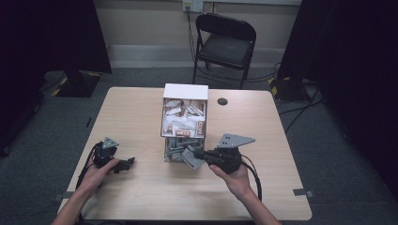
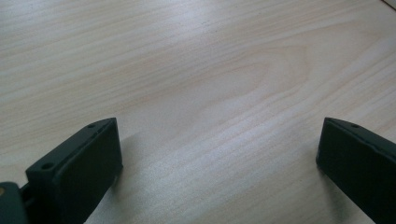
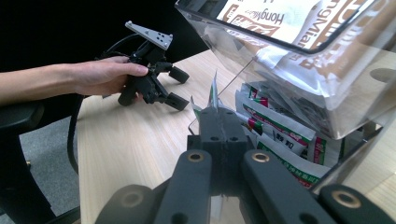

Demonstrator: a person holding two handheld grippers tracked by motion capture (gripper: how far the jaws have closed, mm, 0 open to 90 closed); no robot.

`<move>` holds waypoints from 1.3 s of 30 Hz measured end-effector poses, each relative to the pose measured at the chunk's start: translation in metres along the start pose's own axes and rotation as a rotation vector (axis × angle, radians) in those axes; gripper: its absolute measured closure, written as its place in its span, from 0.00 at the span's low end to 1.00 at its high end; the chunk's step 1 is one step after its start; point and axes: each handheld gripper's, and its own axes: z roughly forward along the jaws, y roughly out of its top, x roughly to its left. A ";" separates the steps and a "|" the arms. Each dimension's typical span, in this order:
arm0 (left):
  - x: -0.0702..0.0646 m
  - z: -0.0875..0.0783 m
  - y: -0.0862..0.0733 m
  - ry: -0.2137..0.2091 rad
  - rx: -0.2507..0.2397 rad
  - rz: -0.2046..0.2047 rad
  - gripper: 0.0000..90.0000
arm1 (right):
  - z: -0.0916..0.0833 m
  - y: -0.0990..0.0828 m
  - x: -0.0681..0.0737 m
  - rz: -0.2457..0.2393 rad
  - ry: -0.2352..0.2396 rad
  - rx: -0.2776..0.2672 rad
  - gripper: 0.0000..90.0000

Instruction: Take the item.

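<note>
- The right gripper (image 3: 218, 122) has its two jaws pressed together on a thin packet (image 3: 214, 93), which stands up on its edge between the tips.
- This packet is at the open front of the lower shelf of a clear two-level box (image 1: 184, 123) in the middle of the table (image 1: 131, 117). In the high view the right gripper (image 1: 193, 154) is just at the near right corner of that box, with the packet (image 1: 189, 157) showing grey at its tip.
- The lower shelf holds more packets with green and red print (image 3: 280, 140); the upper shelf holds white and brown sachets (image 1: 184, 117).
- The gripper's long axis points toward the box and to the left, so the box mouth lies straight ahead of the jaws. In my judgement, the next move turns on this line: pulling back along the same axis, toward the person, would bring the packet out.
- The left gripper (image 1: 126, 164) rests low on the table, well apart from the box on its left side. Its jaws are spread wide with only bare wood between them.
- The right hand (image 1: 232, 176) is clearly the nearer one to the box.
</note>
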 end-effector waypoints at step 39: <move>0.000 0.000 0.000 0.001 0.002 0.002 0.00 | -0.050 -0.010 -0.013 0.055 -0.077 -0.047 1.00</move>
